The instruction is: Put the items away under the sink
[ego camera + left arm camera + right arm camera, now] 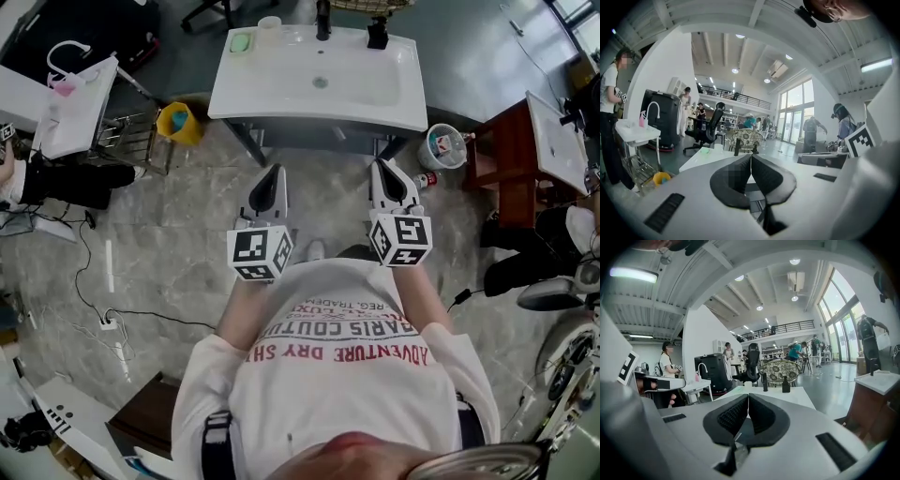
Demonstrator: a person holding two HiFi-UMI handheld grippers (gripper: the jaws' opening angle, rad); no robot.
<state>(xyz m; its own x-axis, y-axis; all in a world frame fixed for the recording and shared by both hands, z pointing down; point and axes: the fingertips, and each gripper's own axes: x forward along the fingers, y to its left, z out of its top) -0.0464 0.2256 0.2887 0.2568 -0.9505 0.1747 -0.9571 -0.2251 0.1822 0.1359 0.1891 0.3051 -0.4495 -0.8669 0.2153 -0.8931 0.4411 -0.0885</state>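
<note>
Person stands on a grey marbled tile floor [169, 234] and faces a white sink [319, 84] at 12 o'clock. The sink rests on a dark frame, and the space beneath it is in shadow, so I cannot tell what is in there. The items line the back rim of the sink: a green soap dish [242, 42] at the left, a pale cup [269, 28] just beside it, a black faucet [322, 19] at the centre, and a black dispenser bottle [377, 36] to its right. The basin itself is bare. The left gripper [272, 178] and the right gripper [384, 173] are held side by side in front of the chest, both pointing at the sink and well short of it. Each gripper's own view shows the ribbed black pads pressed together with nothing between them. On the floor, a yellow bucket [176, 122] sits at 10 o'clock by a wire rack that carries a second white basin [80, 108]. A white tub [441, 147] stands at 2 o'clock with a small bottle [427, 179] just beside it. A red-brown cabinet [497, 159] with a white top stands at 3 o'clock. Cables and a power strip [111, 324] trail across the tiles at 8 o'clock. The gripper views show a tall, open hall with large windows, a balcony rail, an office chair and several people standing about.
</note>
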